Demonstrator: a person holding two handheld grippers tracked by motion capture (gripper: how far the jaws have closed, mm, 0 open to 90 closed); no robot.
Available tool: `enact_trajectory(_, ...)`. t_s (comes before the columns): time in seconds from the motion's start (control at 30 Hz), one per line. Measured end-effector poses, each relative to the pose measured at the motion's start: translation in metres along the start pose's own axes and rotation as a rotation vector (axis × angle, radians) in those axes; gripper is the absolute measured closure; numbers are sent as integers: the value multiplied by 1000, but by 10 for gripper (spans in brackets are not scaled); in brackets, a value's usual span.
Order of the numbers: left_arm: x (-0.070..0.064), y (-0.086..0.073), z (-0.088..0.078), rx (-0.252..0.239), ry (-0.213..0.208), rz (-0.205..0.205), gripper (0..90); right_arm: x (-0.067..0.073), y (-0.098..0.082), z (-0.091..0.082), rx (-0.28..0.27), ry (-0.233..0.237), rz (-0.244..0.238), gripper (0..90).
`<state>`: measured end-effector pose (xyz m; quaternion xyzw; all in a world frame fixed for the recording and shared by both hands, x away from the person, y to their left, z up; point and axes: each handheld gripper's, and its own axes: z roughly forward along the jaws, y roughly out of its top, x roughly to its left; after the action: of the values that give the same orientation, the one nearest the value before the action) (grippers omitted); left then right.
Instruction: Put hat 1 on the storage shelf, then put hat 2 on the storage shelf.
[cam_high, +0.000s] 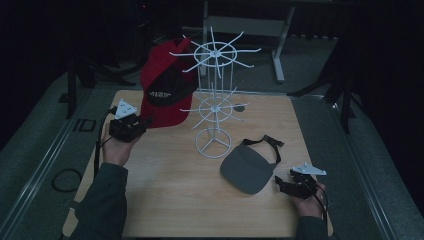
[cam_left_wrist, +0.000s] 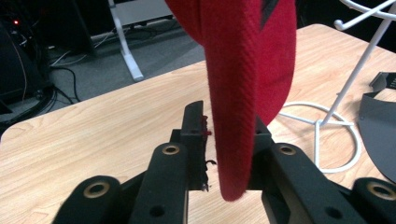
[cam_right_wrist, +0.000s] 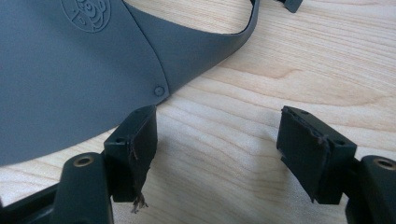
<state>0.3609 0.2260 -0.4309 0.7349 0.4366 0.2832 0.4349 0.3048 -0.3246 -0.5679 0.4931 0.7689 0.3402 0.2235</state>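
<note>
While the left gripper (cam_left_wrist: 224, 140) has its jaws slightly parted about the brim of the red cap (cam_left_wrist: 243, 70), which hangs from the white rack (cam_high: 214, 95), the left pad stands clear. Right gripper (cam_right_wrist: 219, 149): jaws wide apart on the table (cam_right_wrist: 280, 70), grey visor (cam_right_wrist: 70, 70) just beside its left jaw.

Cap (cam_high: 162, 87) hangs on rack (cam_high: 214, 95)'s left; visor (cam_high: 248, 170) lies right on table (cam_high: 175, 195).

Grey visor (cam_right_wrist: 70, 79) on wooden table (cam_right_wrist: 289, 60), just beside open-jawed right hand-held gripper (cam_right_wrist: 217, 154).
</note>
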Motion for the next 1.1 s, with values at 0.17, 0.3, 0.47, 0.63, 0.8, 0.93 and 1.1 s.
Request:
enact_trajectory(0.17, 1, -6, -3, -3, 2, -14, 683, 0, 0, 0, 0, 0, 0, 289)
enact_trajectory(0.3, 2, -13, -6, 9, 46, -7, 610, 0, 0, 0, -1, 0, -3, 289)
enact_trajectory(0.47, 6, -20, -10, 15, 47, -32, 572, 0, 0, 0, 0, 0, -2, 289)
enact_trajectory(0.63, 2, -30, -13, 36, 30, -46, 553, 0, 0, 0, 0, -2, 2, 289)
enact_trajectory(0.8, -1, -46, -12, 63, 36, -43, 551, 0, 0, 0, 0, -4, 4, 289)
enact_trajectory(0.93, -2, -53, -10, 58, 35, -52, 551, 1, 0, 0, 0, -5, 5, 289)
enact_trajectory(1.1, -6, -62, -3, 66, 36, -55, 551, 1, 0, 0, 0, -7, 7, 289)
